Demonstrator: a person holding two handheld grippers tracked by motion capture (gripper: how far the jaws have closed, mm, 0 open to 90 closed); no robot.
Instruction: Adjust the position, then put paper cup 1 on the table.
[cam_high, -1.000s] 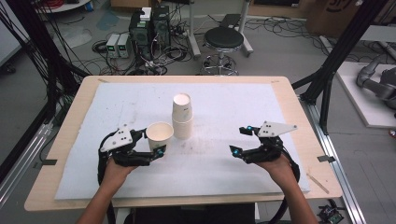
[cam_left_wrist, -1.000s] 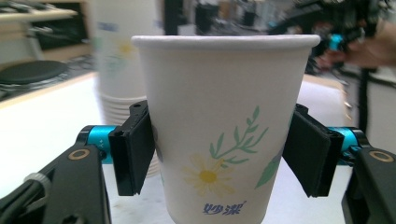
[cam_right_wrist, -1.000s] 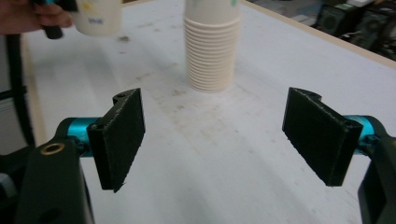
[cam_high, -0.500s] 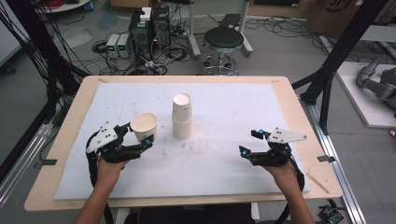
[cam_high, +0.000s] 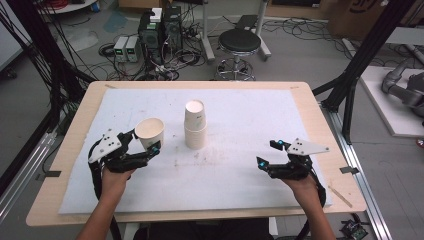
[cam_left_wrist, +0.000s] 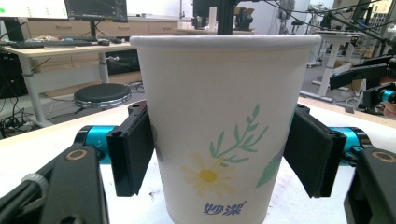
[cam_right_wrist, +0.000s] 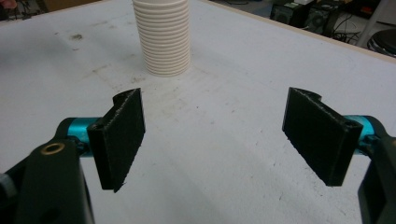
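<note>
L claw (cam_high: 145, 148) astride a single paper cup (cam_high: 149, 132), upright on worktop (cam_high: 240, 165) left of cup stack (cam_high: 195, 125); pad contact unclear, can't tell if gripping. R claw (cam_high: 269, 155) released, empty. Cup light, thin-walled, crushable: hold mid-wall, gently.

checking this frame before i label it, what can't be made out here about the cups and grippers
- Paper cup in the left gripper: its base is cut off by the left gripper view's bottom edge, and its inside is too small to read in the high view.
- Cup stack: its top is cut off by the right gripper view's upper edge; the cup count can't be told.
- Right gripper: its underside is hidden in the high view by its own body.
</note>
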